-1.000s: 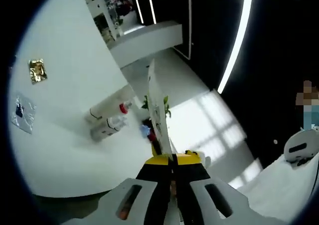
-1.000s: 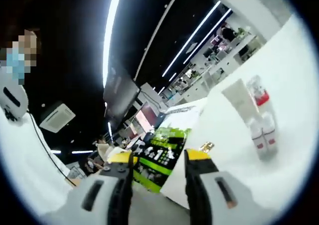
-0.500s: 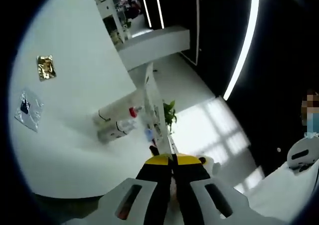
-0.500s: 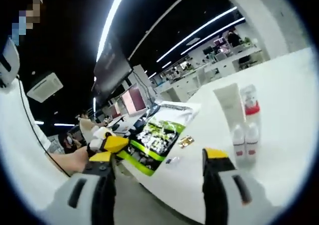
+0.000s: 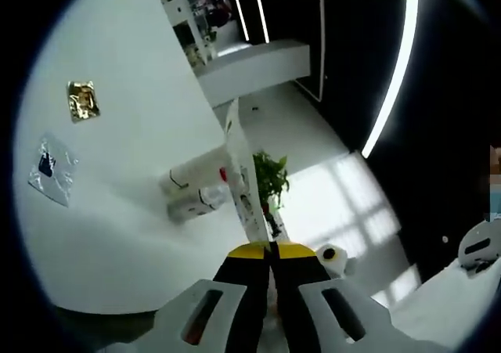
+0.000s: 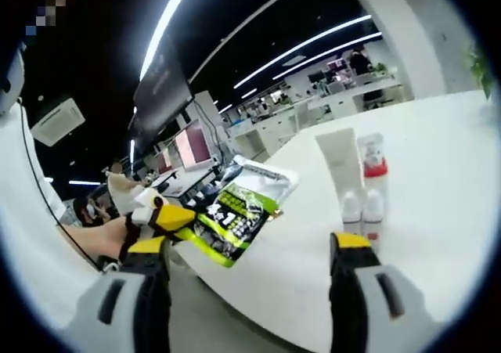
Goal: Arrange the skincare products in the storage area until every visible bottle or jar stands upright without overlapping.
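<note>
A: Left gripper view: left gripper (image 5: 272,253) clamping a flat green-printed pouch (image 5: 241,182) edge-on, held above the white table (image 5: 117,235). Lying near the table edge: 1 white tube (image 5: 194,172), small bottles (image 5: 196,205) beside it.

B: Right gripper view: right gripper (image 6: 252,247) hanging wide open, holding nothing. Same pouch showing at the left. Tube, 1 red-collared bottle (image 6: 373,163) and 2 small bottles clustered, touching.

A: Judging step: approaching. Next: setting the pouch down clear, then spacing the cluster.

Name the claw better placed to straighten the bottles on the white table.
Right. The right claw is open and faces the bottles; the left claw is shut on a green sachet.
</note>
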`<action>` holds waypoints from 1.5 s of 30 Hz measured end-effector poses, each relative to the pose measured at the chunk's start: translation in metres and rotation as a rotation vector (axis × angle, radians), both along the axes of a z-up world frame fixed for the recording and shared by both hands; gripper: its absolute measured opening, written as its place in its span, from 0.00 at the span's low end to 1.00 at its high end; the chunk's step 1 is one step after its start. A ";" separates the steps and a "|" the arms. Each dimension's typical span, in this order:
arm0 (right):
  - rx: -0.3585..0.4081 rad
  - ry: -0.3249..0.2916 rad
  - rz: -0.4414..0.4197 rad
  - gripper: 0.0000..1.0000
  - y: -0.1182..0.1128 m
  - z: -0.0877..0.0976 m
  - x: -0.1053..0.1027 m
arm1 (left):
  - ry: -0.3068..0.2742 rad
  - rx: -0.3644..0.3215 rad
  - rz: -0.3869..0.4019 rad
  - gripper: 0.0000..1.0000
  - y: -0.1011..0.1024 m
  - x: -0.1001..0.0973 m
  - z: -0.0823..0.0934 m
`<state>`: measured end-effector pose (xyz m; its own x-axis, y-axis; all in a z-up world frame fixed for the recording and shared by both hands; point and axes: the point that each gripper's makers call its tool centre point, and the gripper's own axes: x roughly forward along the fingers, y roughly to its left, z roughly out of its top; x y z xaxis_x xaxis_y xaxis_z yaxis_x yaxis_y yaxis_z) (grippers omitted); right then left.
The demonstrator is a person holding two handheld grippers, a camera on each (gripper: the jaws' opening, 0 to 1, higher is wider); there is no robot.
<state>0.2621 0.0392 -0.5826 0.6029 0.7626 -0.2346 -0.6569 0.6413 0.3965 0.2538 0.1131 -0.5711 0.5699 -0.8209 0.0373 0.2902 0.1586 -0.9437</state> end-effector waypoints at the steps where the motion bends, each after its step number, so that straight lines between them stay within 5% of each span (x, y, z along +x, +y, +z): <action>1: -0.007 0.001 -0.004 0.85 -0.001 -0.001 0.001 | 0.004 0.002 0.000 0.00 0.000 0.000 -0.001; 30: -0.136 0.051 -0.090 0.89 -0.039 -0.032 0.023 | 0.152 0.109 0.011 0.00 -0.001 0.037 -0.065; 45: -0.142 0.081 -0.126 0.89 -0.049 -0.039 0.031 | 0.219 0.151 0.011 0.00 -0.006 0.059 -0.096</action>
<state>0.2930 -0.0101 -0.6220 0.6665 0.6377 -0.3861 -0.5375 0.7699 0.3440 0.3125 0.1073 -0.6666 0.5600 -0.8014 -0.2102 0.0791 0.3042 -0.9493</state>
